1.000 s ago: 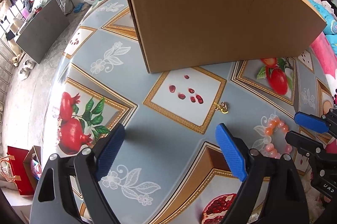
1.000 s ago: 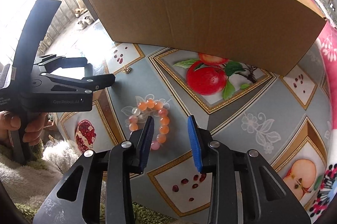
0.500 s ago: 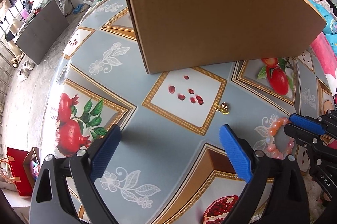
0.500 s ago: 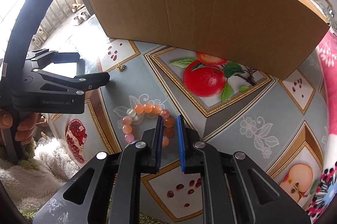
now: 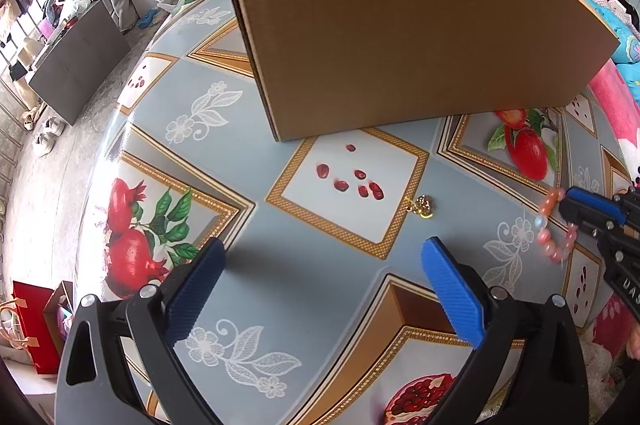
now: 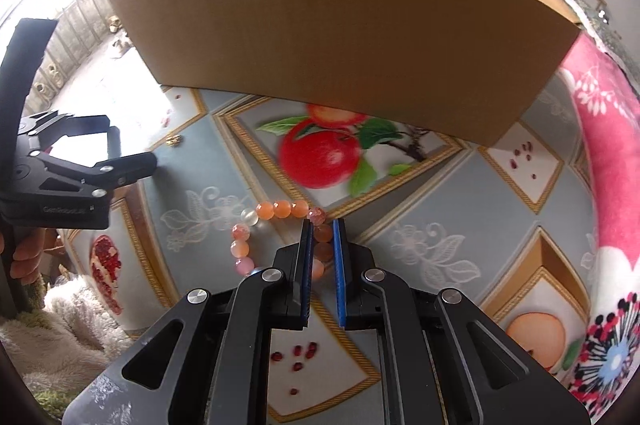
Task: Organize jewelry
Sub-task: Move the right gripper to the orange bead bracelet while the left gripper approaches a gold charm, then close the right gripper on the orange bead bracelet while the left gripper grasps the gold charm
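Your right tool (image 6: 322,245) is nearly closed, and its two blue pads clamp one side of the bead bracelet (image 6: 276,211). The beads between the pads are orange and pink. The rest of the loop curves away toward 10 o'clock from the fingertips, above the patterned table (image 6: 420,185). In the left wrist view the same bracelet (image 5: 554,229) hangs from the tip of the right tool (image 5: 588,213) at the 3 o'clock edge of the frame. Whether its lowest beads touch the table, you cannot tell.

Your left tool (image 5: 320,289) has its jaws almost at full width and opening further. Nothing is between its blue pads (image 5: 452,297). It is angled steeply down over a grey section of the table (image 5: 280,237) printed with white flowers. In the right wrist view the left tool (image 6: 132,161) appears at 9 o'clock, with your fingers (image 6: 24,261) wrapped around its handle.

A small gold pendant (image 5: 422,206) lies flat on the table at 1 o'clock from the left tool, just beside the corner of a white printed panel with red seeds. It is apart from both tools. In the right wrist view the pendant (image 6: 175,141) sits at 10 o'clock from the bracelet.

A large open cardboard box (image 5: 400,25) stands on the table at 12 o'clock in both views; its near wall (image 6: 340,37) rises behind the bracelet.
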Demonstrator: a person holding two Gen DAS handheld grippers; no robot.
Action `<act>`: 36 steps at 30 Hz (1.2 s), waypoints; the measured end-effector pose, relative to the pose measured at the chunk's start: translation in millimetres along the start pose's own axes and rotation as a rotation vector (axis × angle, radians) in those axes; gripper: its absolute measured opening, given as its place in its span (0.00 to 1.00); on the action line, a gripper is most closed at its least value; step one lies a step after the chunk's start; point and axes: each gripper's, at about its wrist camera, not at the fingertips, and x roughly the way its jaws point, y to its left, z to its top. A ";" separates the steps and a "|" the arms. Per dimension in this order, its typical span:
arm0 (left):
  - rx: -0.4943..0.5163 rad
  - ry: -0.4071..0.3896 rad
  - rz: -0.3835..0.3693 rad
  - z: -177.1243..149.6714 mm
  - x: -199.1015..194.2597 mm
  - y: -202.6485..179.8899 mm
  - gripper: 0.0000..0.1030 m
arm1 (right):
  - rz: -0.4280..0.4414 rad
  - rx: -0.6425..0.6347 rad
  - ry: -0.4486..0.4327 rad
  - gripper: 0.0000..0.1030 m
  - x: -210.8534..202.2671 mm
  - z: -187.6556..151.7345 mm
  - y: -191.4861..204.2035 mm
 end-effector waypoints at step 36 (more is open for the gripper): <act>0.028 -0.128 -0.059 -8.8 -18.3 -8.5 0.91 | -0.036 0.096 -0.035 0.09 2.4 -11.0 -40.0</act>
